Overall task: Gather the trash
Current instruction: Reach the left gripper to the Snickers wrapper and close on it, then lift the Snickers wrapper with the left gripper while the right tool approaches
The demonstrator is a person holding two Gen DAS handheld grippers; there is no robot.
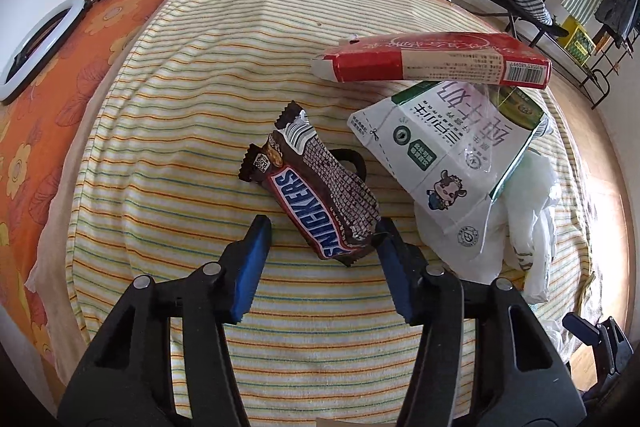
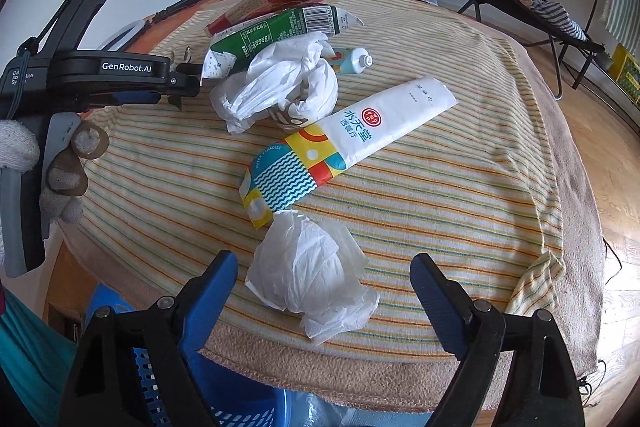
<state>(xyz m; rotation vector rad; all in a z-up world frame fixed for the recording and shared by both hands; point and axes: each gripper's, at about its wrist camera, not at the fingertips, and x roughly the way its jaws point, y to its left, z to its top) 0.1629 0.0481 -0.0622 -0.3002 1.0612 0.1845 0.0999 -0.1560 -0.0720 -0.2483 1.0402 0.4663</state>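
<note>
Left gripper (image 1: 320,231) half-open, straddling Snickers wrapper (image 1: 310,183) on striped bed cover (image 1: 160,155); nothing pinched yet. Centre the pads before squeezing. Right gripper (image 2: 324,275) wide, empty, flanking crumpled tissue (image 2: 310,275).

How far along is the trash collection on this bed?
Nothing visibly binned yet. In hand: left gripper straddles the Snickers wrapper, jaws not clamped; open right gripper sits over a crumpled tissue. Left: red box, milk bag, plastic bag, napkin packet, small tube.
</note>
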